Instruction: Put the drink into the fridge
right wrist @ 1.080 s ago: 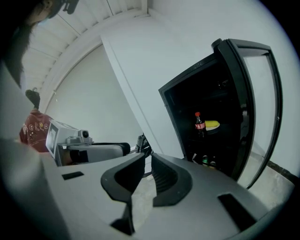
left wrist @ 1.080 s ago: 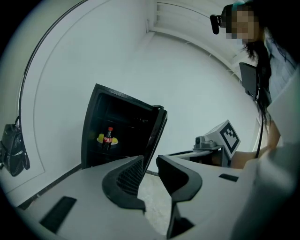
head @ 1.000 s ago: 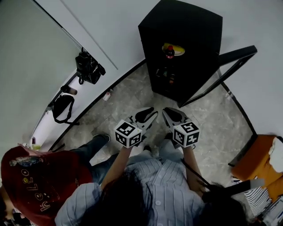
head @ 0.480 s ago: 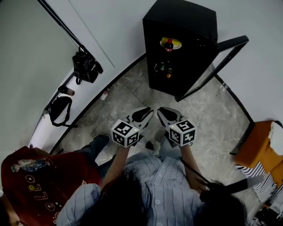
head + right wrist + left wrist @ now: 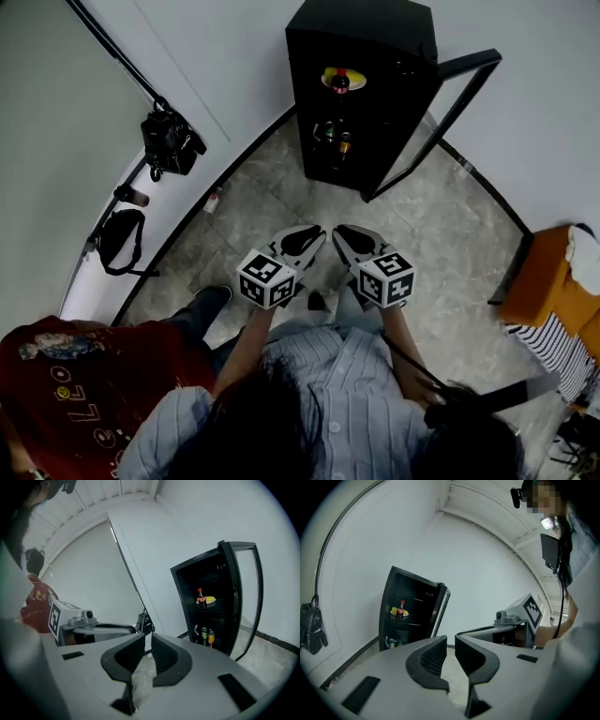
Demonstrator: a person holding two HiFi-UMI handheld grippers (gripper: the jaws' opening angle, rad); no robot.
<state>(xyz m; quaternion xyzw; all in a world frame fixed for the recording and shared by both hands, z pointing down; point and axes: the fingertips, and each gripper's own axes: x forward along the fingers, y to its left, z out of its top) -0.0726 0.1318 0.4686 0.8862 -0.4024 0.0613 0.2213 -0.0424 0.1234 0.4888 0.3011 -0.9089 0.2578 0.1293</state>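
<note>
Cola bottle on fridge shelf; placing apparently done. Left hand-held gripper and right hand-held gripper pinched narrow, empty, well back. Next, likely: reaching forward, shutting door.

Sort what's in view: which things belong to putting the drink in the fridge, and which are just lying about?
Job in hand:
fridge, door open
cola bottle on its upper shelf
cans below
left gripper and right gripper, both shut, empty

Lying about:
black bag by the wall
second black bag
orange seat
bystander in red
</note>
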